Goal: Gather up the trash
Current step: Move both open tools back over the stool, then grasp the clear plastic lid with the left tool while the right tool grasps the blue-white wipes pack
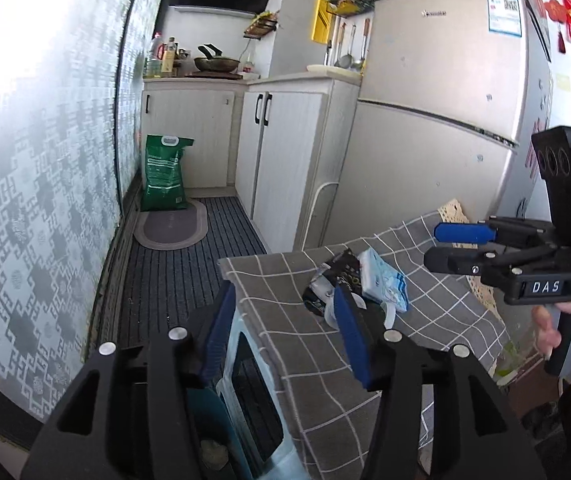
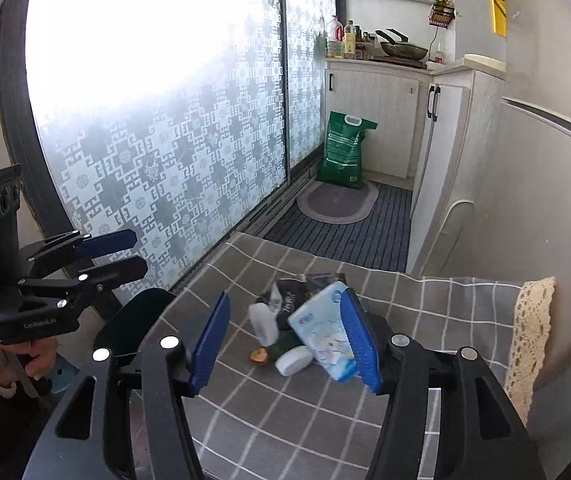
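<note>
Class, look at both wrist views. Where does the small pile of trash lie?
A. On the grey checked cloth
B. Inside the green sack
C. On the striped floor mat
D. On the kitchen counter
A: the pile of wrappers and small white bottles rests on the grey checked cloth with white lines.

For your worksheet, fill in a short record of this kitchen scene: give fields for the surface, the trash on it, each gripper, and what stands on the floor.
surface: grey checked cloth over a table
trash: tissue pack, dark wrapper, white bottle, white cap-like piece, brown scrap, all in one pile
left gripper: open, empty
right gripper: open, empty, above the pile
floor: green bag by the cabinet, oval mat before it
</note>
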Available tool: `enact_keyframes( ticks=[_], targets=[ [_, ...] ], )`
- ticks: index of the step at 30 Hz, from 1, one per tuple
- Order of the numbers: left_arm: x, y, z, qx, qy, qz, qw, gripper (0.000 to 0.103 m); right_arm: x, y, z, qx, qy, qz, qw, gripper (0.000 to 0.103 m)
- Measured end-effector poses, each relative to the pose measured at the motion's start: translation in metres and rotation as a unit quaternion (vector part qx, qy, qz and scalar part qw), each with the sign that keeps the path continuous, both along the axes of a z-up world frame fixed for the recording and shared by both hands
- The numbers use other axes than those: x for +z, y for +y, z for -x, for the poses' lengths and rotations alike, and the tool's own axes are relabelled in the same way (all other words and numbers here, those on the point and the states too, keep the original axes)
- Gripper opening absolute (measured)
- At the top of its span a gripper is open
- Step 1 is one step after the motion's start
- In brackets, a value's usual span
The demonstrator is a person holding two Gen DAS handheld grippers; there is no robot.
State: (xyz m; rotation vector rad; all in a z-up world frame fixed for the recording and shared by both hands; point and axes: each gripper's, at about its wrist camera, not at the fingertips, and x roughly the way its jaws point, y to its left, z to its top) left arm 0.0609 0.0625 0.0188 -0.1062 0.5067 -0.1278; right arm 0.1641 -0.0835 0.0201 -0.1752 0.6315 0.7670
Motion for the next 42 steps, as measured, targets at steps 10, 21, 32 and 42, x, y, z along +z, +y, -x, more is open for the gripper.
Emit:
enact_keyframes(
  ticks=[10, 21, 32, 42],
  targets=[
    [-0.027, -0.046, -0.040, -0.015, 0.047, -0.007, 0.9988, 0.056, -0.048, -0.049, -0.015, -0.015, 0.059, -0.029, 0.998, 0.060],
    [-0.044, -0.039, -0.070, -0.025, 0.083, 0.023, 0.9959, 0.054, -0.046, -0.055, -0.033, -0.001, 0.057, -0.037, 0.998, 0.061],
    [-0.054, -0.041, -0.077, -0.051, 0.098, 0.017, 0.9938, 0.042, -0.061, -0.044, -0.048, 0.011, 0.071, -0.019, 0.997, 0.064],
    [-0.035, -0.026, -0.058, -0.045, 0.049, 0.053, 0.9964, 0.042, -0.067, -0.024, -0.039, 0.007, 0.035, 0.052, 0.998, 0.077]
  ],
)
